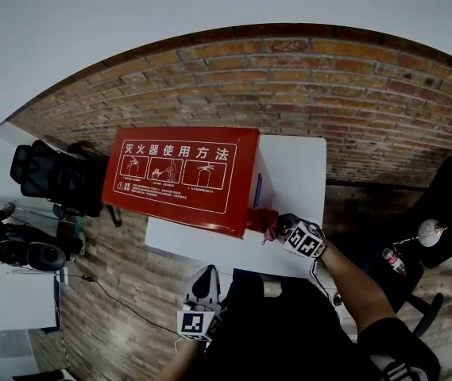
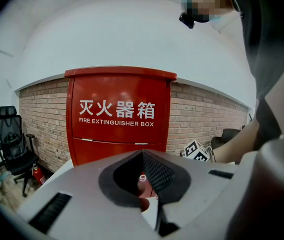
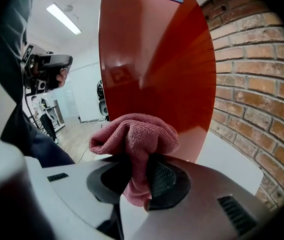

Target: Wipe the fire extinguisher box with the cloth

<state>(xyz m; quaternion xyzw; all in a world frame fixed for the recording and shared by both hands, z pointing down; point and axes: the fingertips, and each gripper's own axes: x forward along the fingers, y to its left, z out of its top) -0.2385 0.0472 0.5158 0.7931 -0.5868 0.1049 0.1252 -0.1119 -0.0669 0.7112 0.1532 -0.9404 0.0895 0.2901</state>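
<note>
Now my right gripper [image 3: 140,173] is clenched on the pink cloth [image 3: 134,134], at the side of the fire extinguisher box [image 1: 179,177].
Red box stands on the white table [image 1: 299,165]; the cloth bunch sits just beside its side panel, low near the corner. My left gripper [image 1: 203,286] hangs near the table's front edge, jaws pressed together, gripping nothing.
</note>
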